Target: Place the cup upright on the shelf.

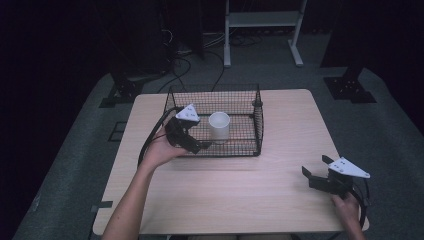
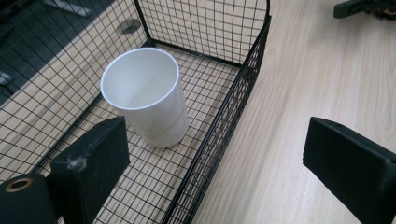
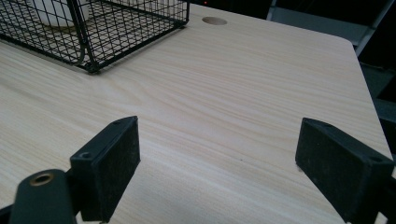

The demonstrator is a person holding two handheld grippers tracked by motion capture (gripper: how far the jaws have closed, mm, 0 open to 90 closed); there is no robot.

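Step in hand: by the look of it, you are bringing your left gripper [image 1: 199, 146] in over the near-left part of the basket [image 1: 258, 121] to reach the cup [image 1: 219, 126].
Cup: white, upright and empty, it stands inside the basket on the mesh floor, left of the middle and apart from every wall.
Left fingers: open and holding nothing; in the left gripper view one finger [image 2: 91, 161] hangs over the mesh floor just short of the cup, the other [image 2: 350, 165] hangs outside, over the bare counter [image 1: 280, 190], so the pair straddles the basket's wire wall.
How to do it well: carry the outer finger over that wall first, so both come down inside; then set one finger on each side of the cup, low enough not to tip it, and close gently, since the thin wall will likely give.
Basket: black wire, open at the top, on the far half of the counter; the cup is all I can see in it.
Right fingers: your right gripper [image 1: 314, 170] is open and empty, low over the near-right corner of the counter, well apart from the basket.
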